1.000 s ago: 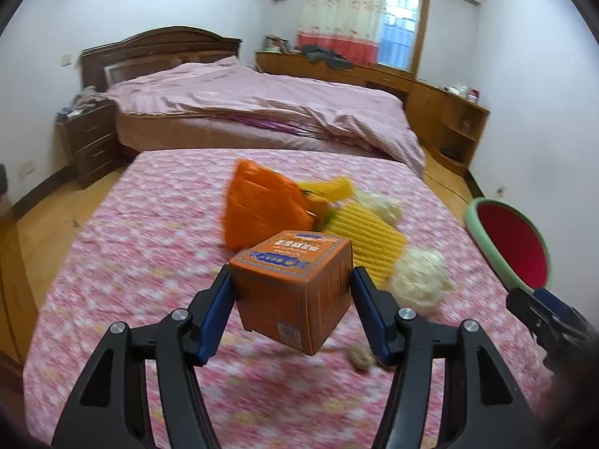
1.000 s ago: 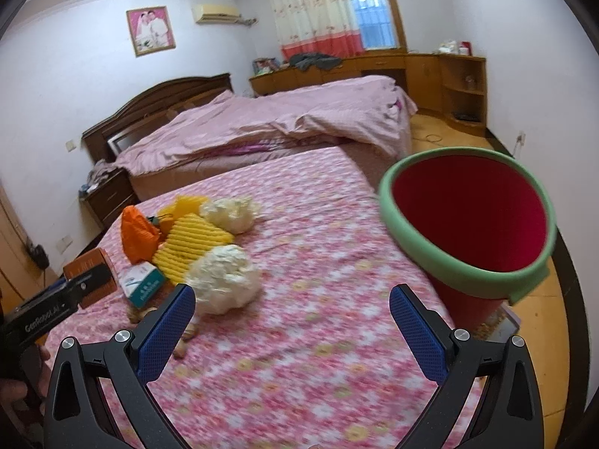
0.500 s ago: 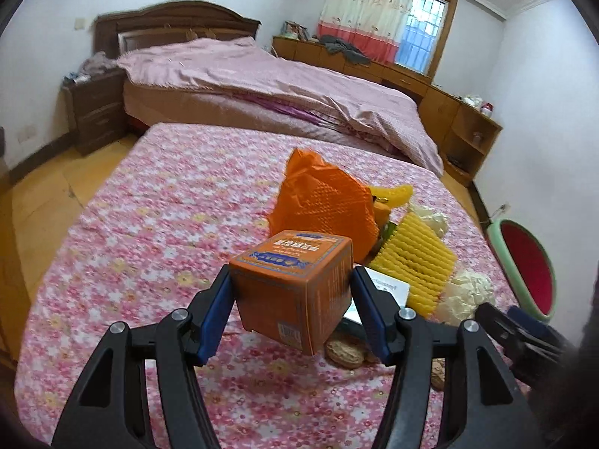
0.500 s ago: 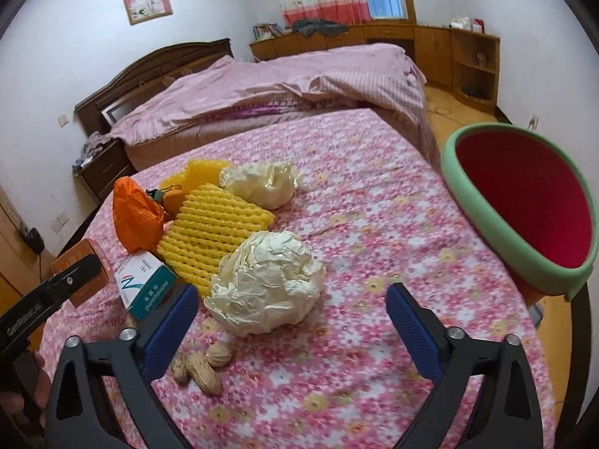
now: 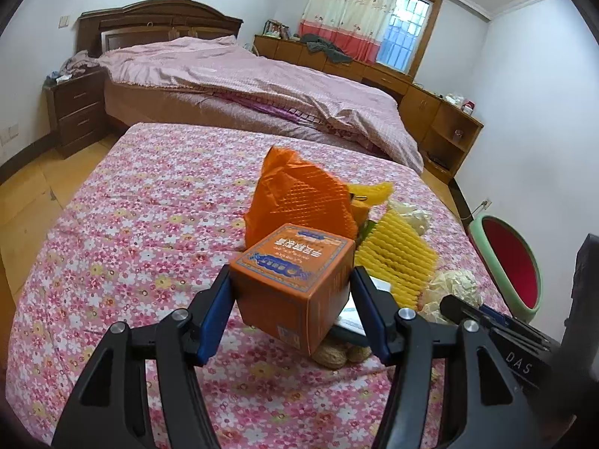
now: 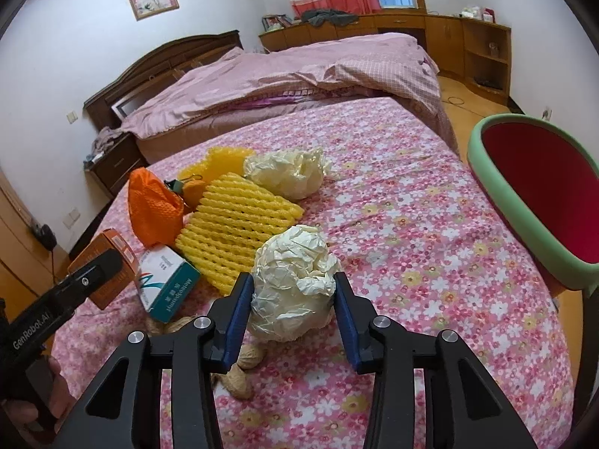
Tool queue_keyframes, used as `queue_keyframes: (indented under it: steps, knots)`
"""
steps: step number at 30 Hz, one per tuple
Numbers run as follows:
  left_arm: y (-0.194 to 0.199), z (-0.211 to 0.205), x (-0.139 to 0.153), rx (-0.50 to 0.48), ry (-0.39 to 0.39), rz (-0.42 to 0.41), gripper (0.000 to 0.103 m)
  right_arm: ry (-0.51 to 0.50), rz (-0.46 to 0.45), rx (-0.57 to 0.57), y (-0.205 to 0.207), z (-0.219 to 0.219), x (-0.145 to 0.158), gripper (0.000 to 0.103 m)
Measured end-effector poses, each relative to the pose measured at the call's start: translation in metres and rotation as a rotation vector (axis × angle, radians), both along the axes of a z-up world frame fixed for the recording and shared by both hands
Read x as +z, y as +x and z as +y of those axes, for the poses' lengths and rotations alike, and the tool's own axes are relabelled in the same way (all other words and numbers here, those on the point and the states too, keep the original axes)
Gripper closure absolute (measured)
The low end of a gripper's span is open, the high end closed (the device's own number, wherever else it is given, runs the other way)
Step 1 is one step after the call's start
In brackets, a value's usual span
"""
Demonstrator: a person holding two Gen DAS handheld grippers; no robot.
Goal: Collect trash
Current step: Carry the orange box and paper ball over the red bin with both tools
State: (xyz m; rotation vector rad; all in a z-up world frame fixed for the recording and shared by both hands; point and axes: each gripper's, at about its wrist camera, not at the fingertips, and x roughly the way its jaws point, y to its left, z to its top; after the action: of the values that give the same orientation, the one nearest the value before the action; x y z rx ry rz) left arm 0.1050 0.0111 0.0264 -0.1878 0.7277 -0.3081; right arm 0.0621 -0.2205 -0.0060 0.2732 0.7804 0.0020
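My left gripper (image 5: 292,310) is shut on an orange carton (image 5: 290,286) and holds it above the flowered bedspread (image 5: 149,224). My right gripper (image 6: 292,318) has closed on a crumpled cream paper ball (image 6: 294,284) that sits on the bedspread (image 6: 411,262). Other trash lies in a pile: an orange foam net (image 6: 153,205), a yellow foam net (image 6: 232,232), a second paper ball (image 6: 288,170), a teal-and-white box (image 6: 166,284) and peanut shells (image 6: 239,374). The red bin with a green rim (image 6: 539,202) stands at the right edge of the bed.
A second bed with a pink quilt (image 6: 299,67) stands behind. A dark nightstand (image 5: 75,112) is at the left and wooden cabinets (image 5: 430,112) run along the far wall. Wooden floor (image 5: 26,194) shows left of the bed.
My right gripper moved down and forward onto the near paper ball and its jaws closed on it. My left gripper kept the carton and drifted slightly left.
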Motion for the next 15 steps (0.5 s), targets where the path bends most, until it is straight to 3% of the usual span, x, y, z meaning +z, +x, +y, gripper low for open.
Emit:
queue_keyframes:
  steps: [15]
  knots:
    - [-0.035,-0.026,0.034,-0.047,-0.008,-0.046,0.041,-0.002,-0.106,-0.076,-0.051,-0.04,0.047,0.059]
